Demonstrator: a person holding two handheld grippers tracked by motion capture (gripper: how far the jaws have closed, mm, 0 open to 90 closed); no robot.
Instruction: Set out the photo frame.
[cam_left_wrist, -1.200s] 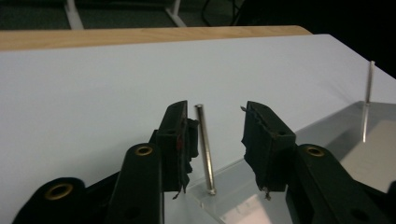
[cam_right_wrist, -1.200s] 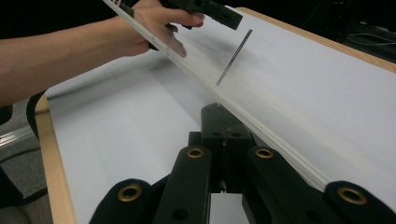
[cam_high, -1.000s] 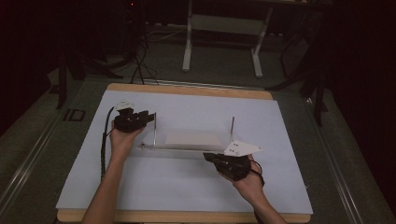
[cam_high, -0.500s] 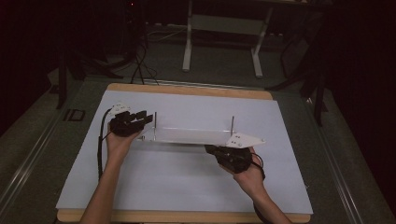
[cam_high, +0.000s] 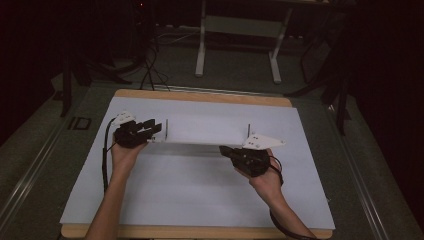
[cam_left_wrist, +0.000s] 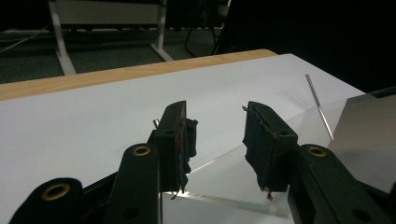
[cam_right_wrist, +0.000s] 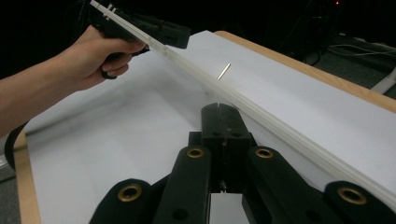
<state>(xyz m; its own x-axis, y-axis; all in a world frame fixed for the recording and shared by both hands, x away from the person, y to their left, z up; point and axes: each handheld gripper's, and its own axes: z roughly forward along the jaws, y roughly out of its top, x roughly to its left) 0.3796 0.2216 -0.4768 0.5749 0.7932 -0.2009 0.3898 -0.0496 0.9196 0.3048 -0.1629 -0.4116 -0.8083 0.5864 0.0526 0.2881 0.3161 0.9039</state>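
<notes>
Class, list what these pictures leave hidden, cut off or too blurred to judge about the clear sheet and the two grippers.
- Clear sheet, high view: see-through against the white table cover, so its edges are hard to trace.
- Left gripper, left gripper view: jaws apart; whether a pad touches the sheet is unclear.
- Right gripper, right gripper view: jaws shut; its own jaws hide any grip.
- Thin pins: too small to identify.

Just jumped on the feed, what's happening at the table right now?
A person holds a two-jaw gripper in each hand at the two ends of a clear plate with two thin metal pins, above a white sheet. The right gripper has its jaws shut at the plate's right end. The left gripper sits at the plate's left end, its jaws apart in its own view.
</notes>
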